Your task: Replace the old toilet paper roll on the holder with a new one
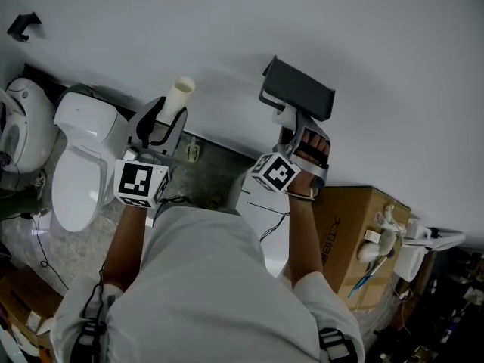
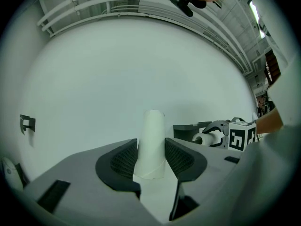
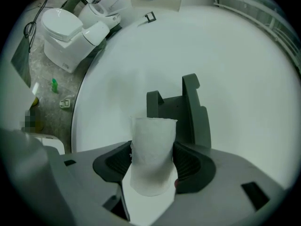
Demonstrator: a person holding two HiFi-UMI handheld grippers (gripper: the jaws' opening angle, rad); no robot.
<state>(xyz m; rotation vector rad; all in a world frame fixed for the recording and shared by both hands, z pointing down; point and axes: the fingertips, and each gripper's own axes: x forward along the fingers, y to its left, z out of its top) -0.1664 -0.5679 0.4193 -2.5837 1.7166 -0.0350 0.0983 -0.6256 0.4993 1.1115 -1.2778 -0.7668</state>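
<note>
- The left hand-held gripper (image 2: 151, 158) is clenched on the cardboard tube (image 2: 153, 135). The tube stands upright between the two jaws, and its upper part rises well above them.
- This tube is a pale, smooth, narrow cylinder, with a thin slanted seam near its lower end.
- The right hand-held gripper (image 3: 151, 161) is grasping the toilet paper roll (image 3: 153, 145) by its sides. The roll fills the whole gap between the jaws and sticks out in front of them.
- The roll is white and looks soft, with a fine grainy surface and a slightly uneven top edge.
- The inner faces of the jaws on both grippers are dark and have a fine mesh pattern.
- The holder (image 3: 186, 109) is on the white wall (image 1: 227, 21), just behind the roll in the right gripper view. I cannot tell if the roll touches it.
- The holder is dark grey, hard and angular, with a flat cover plate and a side arm.
- In the head view the right gripper is close under the holder. The left gripper with the tube is well apart from it, to the left.
- A glossy white toilet (image 1: 79, 153) stands on the speckled floor (image 1: 219, 165) at the left, and a brown cardboard box (image 1: 355, 225) is at the right.
</note>
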